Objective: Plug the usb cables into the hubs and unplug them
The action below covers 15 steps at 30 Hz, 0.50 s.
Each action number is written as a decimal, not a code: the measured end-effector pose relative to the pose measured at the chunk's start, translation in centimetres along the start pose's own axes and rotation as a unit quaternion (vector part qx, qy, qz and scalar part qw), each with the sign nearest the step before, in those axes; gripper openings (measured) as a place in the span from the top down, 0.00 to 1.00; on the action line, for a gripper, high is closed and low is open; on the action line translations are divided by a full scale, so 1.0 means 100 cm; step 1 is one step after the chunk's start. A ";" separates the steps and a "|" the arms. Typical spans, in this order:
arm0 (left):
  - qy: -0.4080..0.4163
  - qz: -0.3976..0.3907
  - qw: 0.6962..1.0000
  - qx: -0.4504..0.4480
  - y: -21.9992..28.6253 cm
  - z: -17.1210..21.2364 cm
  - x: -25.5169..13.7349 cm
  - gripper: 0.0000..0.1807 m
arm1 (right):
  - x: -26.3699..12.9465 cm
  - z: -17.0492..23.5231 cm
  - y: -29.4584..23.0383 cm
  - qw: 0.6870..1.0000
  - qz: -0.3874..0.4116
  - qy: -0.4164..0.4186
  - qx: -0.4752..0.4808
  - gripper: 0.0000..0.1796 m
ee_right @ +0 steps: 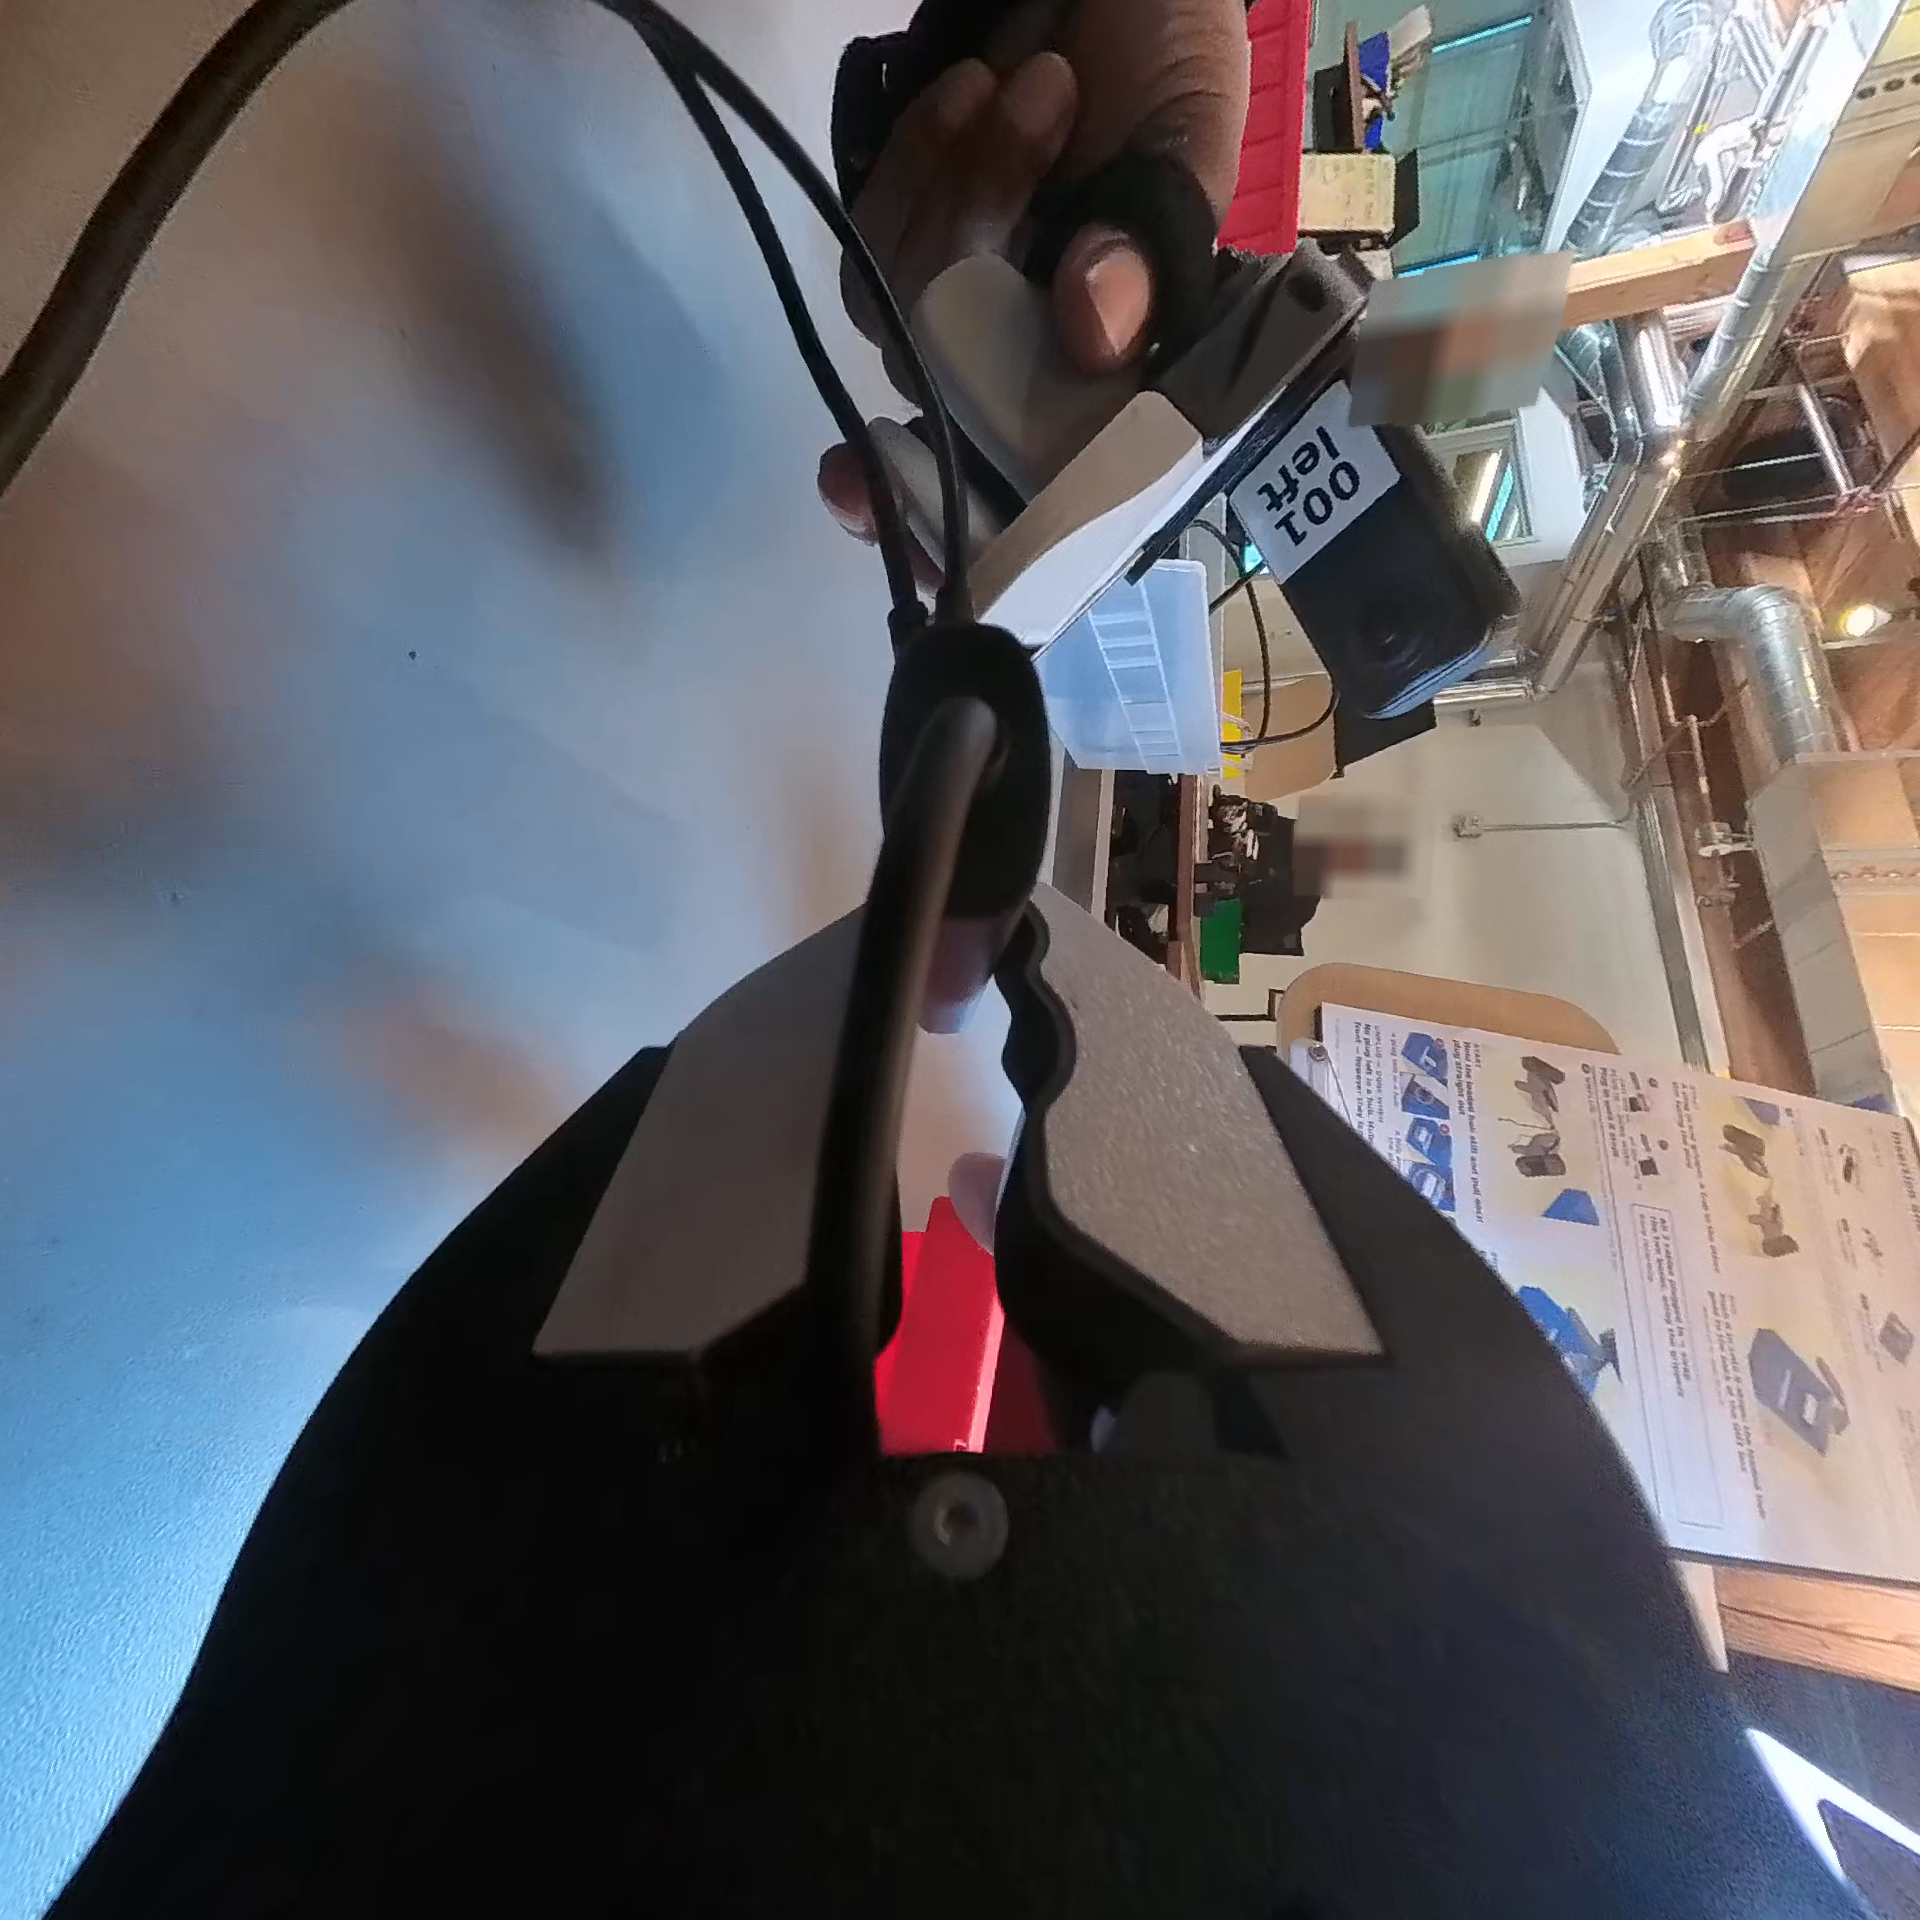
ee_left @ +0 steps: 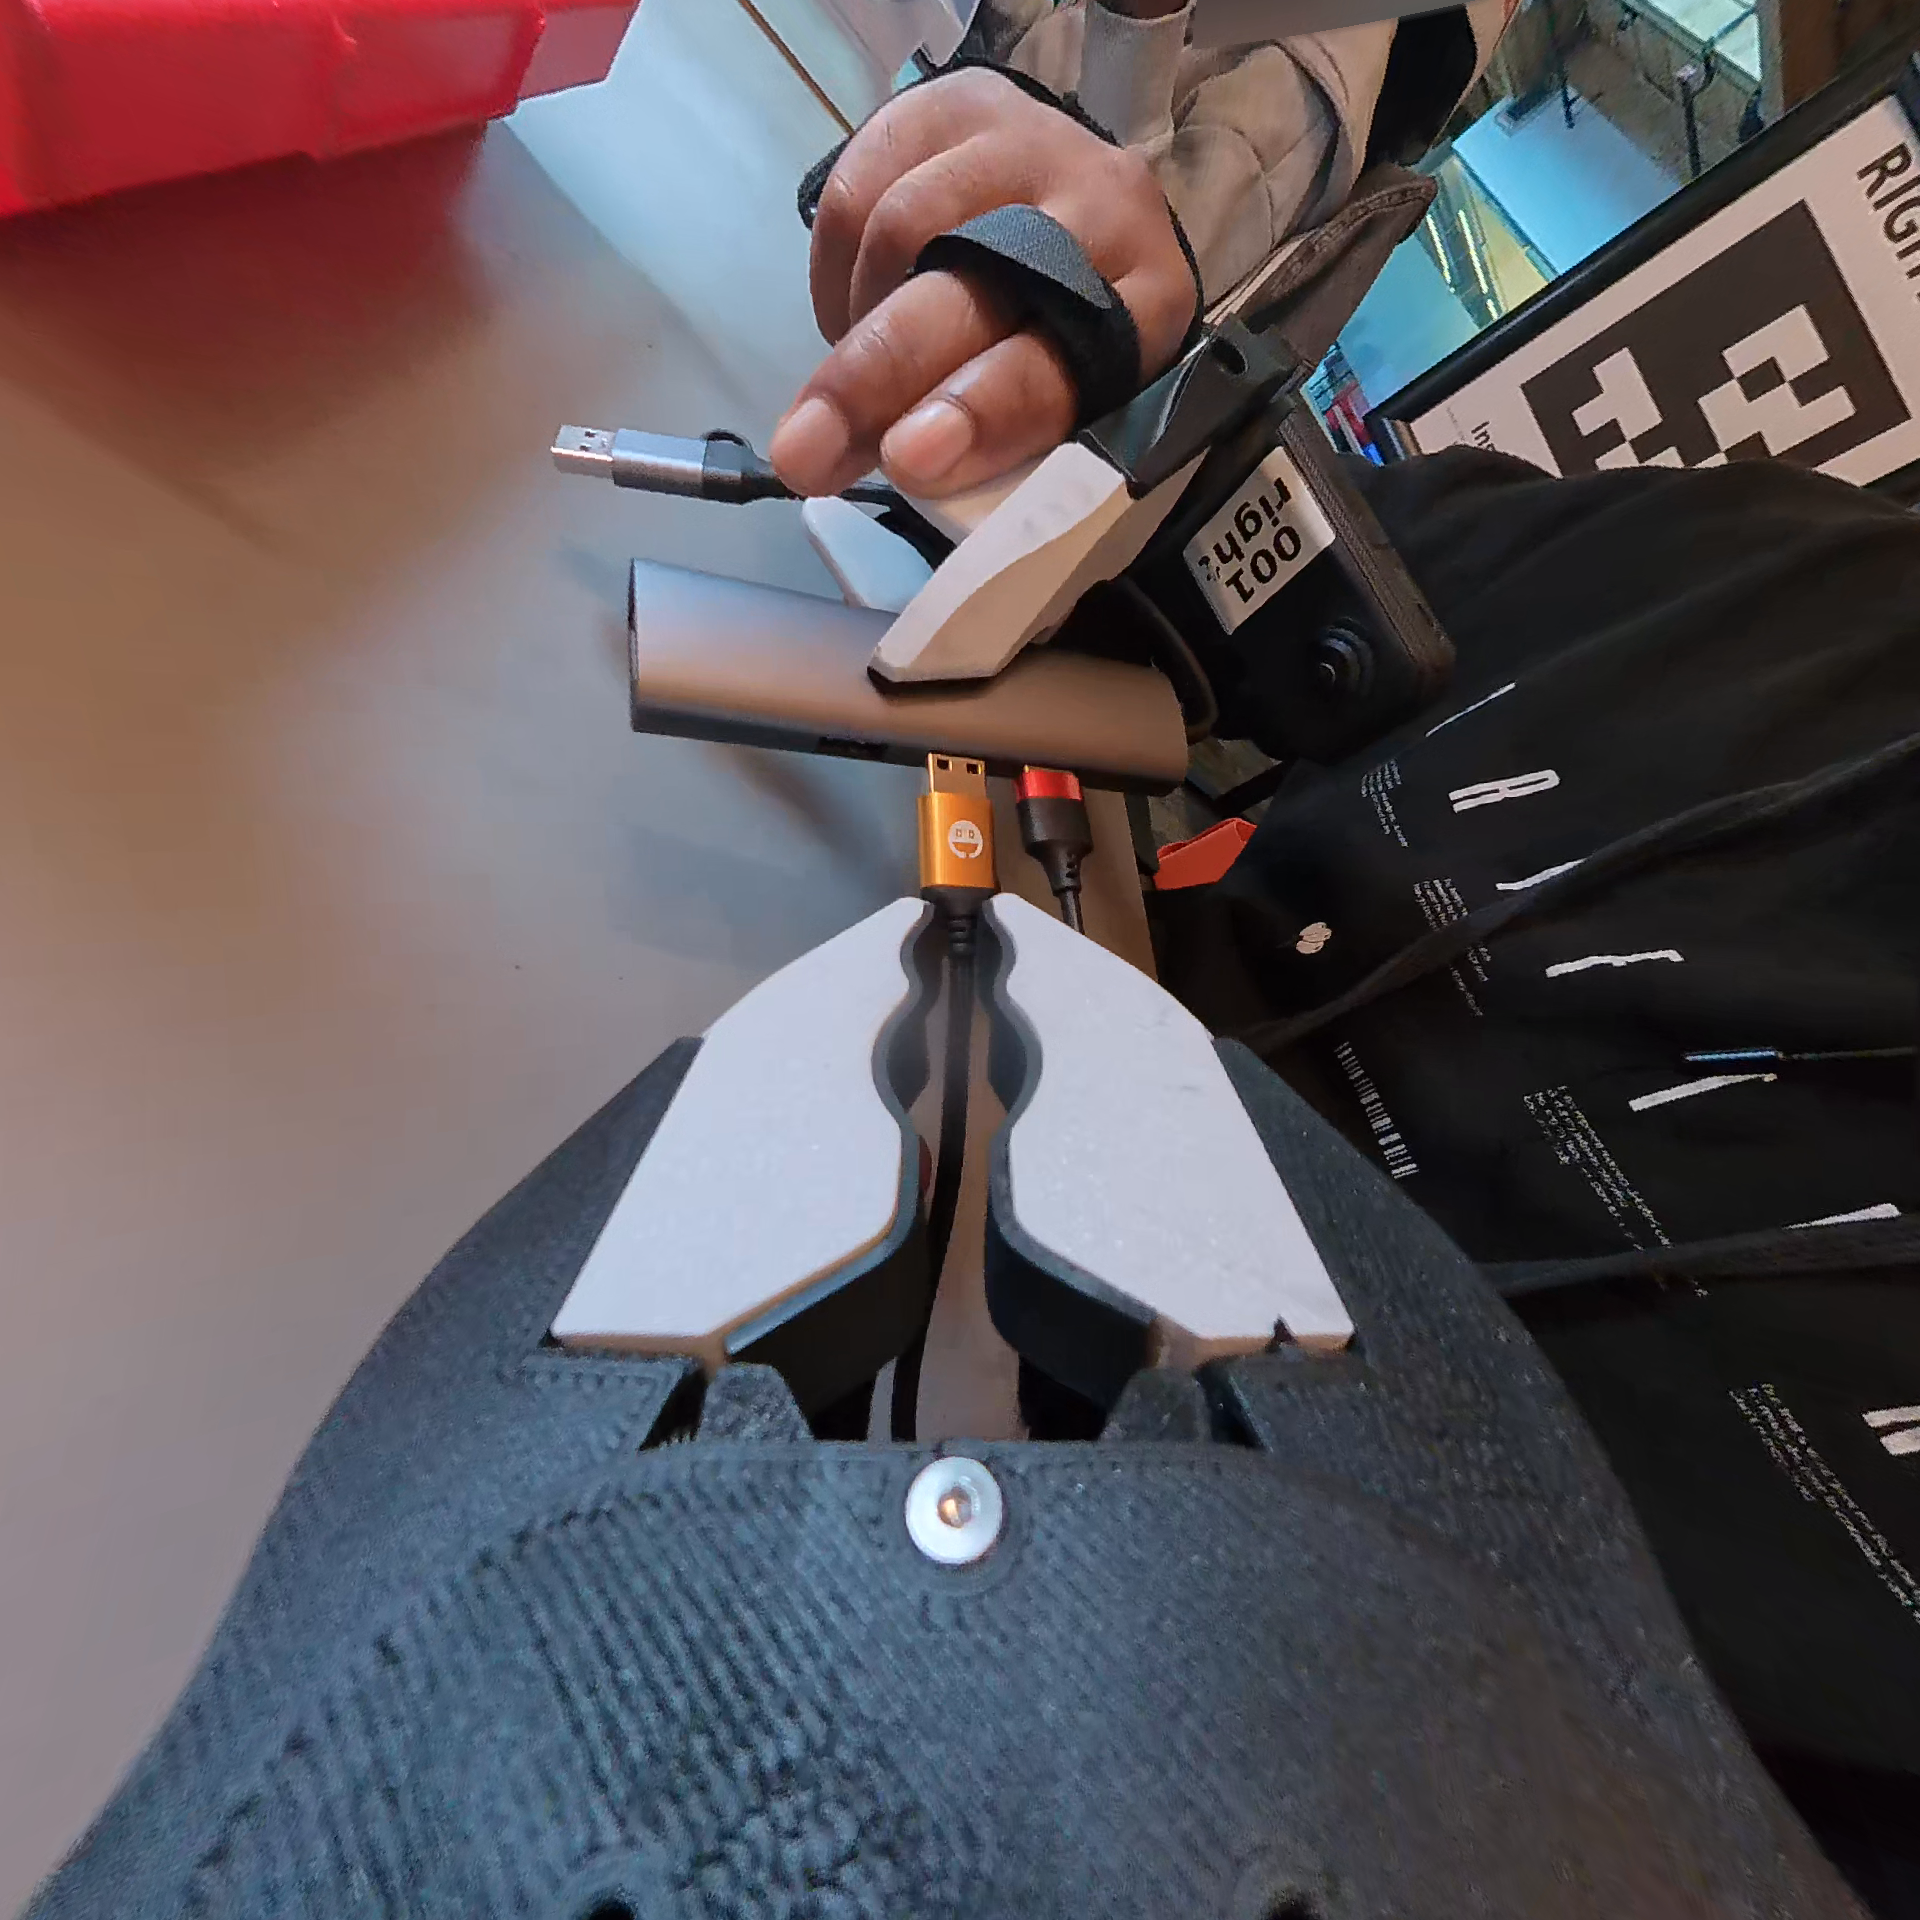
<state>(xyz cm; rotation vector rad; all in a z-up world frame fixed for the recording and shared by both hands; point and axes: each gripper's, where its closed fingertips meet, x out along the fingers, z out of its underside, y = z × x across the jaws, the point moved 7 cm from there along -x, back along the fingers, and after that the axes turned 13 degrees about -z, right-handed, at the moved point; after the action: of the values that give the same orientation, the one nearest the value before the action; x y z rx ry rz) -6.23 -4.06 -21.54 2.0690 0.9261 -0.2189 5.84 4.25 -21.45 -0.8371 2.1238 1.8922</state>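
Observation:
My left gripper (ee_left: 958, 916) is shut on the black cable just behind an orange USB plug (ee_left: 956, 844). The plug's gold tip meets a port on the side of a grey hub (ee_left: 769, 665); how deep it sits I cannot tell. A red-and-black plug (ee_left: 1042, 816) sits in the port beside it. My right gripper (ee_left: 862, 594) is shut on the hub and holds it above the table. The hub's own silver plug (ee_left: 608, 457) sticks out left under the person's fingers. In the right wrist view the hub (ee_right: 971, 831) shows end-on between my right gripper's (ee_right: 951, 925) fingers, with the left gripper (ee_right: 935, 540) beyond.
A red bin (ee_left: 208, 94) stands at the far left of the grey table (ee_left: 312, 831). A black printed garment (ee_left: 1558, 1039) and a marker placard (ee_left: 1714, 364) lie to the right. A white plastic bin (ee_right: 1143, 675) and an instruction sheet (ee_right: 1662, 1247) show in the right wrist view. Only a small space, under 4 cm, lies between the two pairs of fingers.

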 end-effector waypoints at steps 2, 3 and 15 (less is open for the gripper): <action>0.024 0.016 1.000 -0.011 0.001 -0.004 -0.003 0.97 | 0.000 -0.002 -0.002 1.000 -0.009 0.007 -0.005 0.91; 0.050 0.018 0.998 -0.020 0.000 -0.009 -0.006 1.00 | 0.002 -0.006 -0.004 1.000 -0.011 0.014 -0.008 0.90; 0.025 -0.141 0.980 0.137 0.015 -0.008 -0.043 0.87 | 0.014 -0.003 -0.004 1.000 0.008 -0.006 0.023 0.90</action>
<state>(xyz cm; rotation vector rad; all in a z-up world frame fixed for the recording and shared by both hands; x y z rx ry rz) -8.42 -6.31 -18.12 2.1934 1.2804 -0.4699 4.97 3.51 -22.41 -0.8012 2.1643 1.8448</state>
